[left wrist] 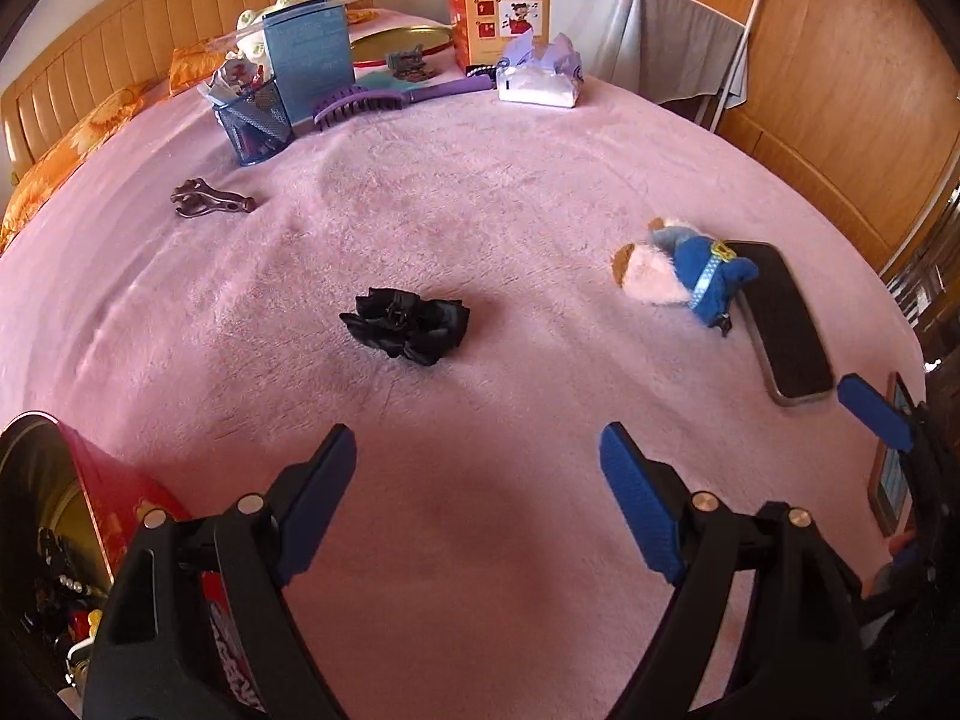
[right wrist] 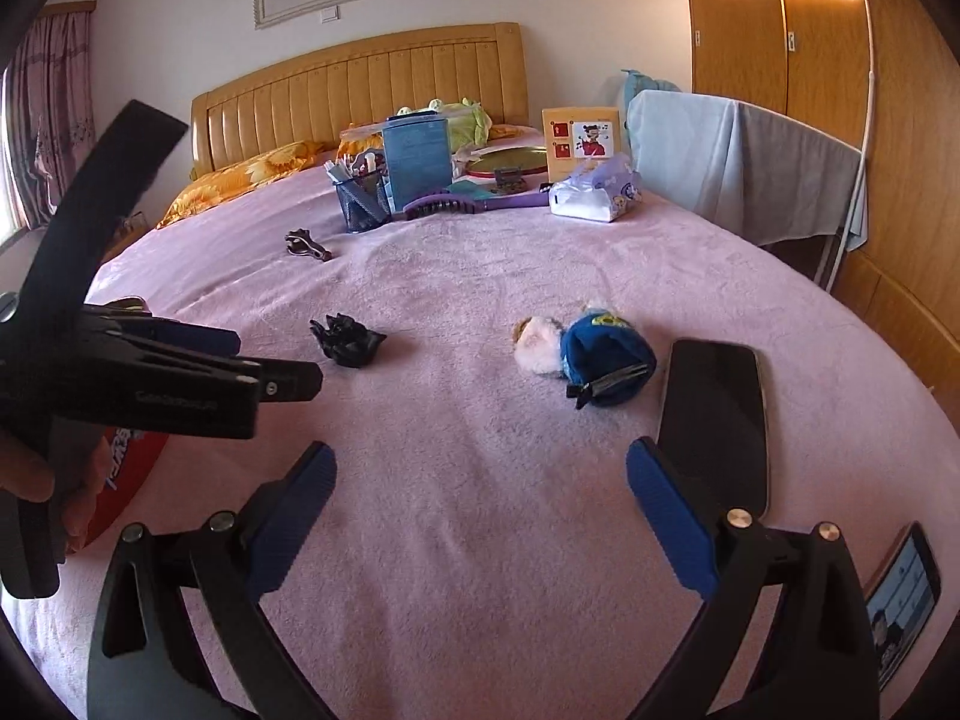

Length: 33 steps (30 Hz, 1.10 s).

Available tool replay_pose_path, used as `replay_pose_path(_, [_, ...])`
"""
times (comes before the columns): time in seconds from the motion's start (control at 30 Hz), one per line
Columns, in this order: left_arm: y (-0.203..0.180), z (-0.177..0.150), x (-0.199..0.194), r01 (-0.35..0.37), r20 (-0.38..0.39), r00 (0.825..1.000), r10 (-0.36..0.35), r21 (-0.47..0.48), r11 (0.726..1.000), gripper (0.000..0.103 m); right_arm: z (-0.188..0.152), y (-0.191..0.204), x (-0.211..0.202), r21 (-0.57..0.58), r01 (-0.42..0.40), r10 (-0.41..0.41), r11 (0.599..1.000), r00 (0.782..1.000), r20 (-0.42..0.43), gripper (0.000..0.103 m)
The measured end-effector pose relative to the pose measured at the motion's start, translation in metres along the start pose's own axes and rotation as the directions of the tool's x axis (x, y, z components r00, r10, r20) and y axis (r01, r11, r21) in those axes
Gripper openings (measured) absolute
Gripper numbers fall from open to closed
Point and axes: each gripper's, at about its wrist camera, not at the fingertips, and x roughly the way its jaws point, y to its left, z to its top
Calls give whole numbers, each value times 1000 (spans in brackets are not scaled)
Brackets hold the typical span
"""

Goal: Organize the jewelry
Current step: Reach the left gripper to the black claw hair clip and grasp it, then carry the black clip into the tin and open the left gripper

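A black fabric flower hair piece (left wrist: pixel 408 324) (right wrist: pixel 348 339) lies on the pink blanket (left wrist: pixel 480 198), ahead of my left gripper (left wrist: pixel 477 444), which is open with nothing between its fingers. A dark brown hair clip (left wrist: pixel 210 201) (right wrist: pixel 307 245) lies farther back on the left. At the lower left stands an open red tin (left wrist: pixel 105 477) (right wrist: pixel 129 471) holding beads and other jewelry. My right gripper (right wrist: pixel 480 456) is open over bare blanket. The left gripper (right wrist: pixel 276 360) shows from the side in the right wrist view, held by a hand.
A plush toy in blue (left wrist: pixel 684 273) (right wrist: pixel 579 351) lies beside a dark phone (left wrist: pixel 786 324) (right wrist: pixel 717 420). A second phone (right wrist: pixel 903 597) is at the right edge. At the back are a mesh pen cup (left wrist: pixel 255 120), a purple brush (left wrist: pixel 384 99), tissues (left wrist: pixel 540 84), boxes and a gold lid (left wrist: pixel 396 42).
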Motion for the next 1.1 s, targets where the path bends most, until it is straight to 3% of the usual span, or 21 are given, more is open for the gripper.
replay_pose_path(0.23, [8,25,42,-78,-60,995,76,-27,997,82,13,-1,24,-45,8,-8,999,1000,0,98])
replay_pose_path(0.4, [19,40,76,-197,-87,977,194,-25,980,82,6,-3,25,-27,-22,22,999,1000,-6,98])
replay_pose_path(0.57, [22,42,101,-210,-143,968,206,-12,978,82,3,1,13,-24,-42,43,999,999,16,98])
replay_pose_path(0.6, [21,42,100,-214,-134,968,211,-6,977,76,2,2,11,-23,-49,50,999,999,21,98])
replay_pose_path(0.63, [19,42,97,-204,-122,972,203,7,979,47,2,2,8,-23,-54,54,998,998,25,98])
replay_pose_path(0.67, [15,42,95,-190,-124,974,191,23,982,43,1,4,6,-24,-56,57,998,998,28,98])
replay_pose_path(0.73, [7,41,91,-215,-124,967,222,68,974,39,1,6,4,-24,-60,61,998,998,30,98])
replay_pose_path(0.87, [-6,32,72,-182,-92,977,192,107,977,39,-3,8,-2,-14,-66,67,998,997,29,98])
replay_pose_path(0.97, [-10,23,37,-108,-26,993,111,87,990,39,-7,11,-12,-12,-57,57,998,998,32,98])
replay_pose_path(1.1, [-5,2,-28,-24,81,997,20,51,998,39,-12,17,-25,2,-56,56,998,998,32,98])
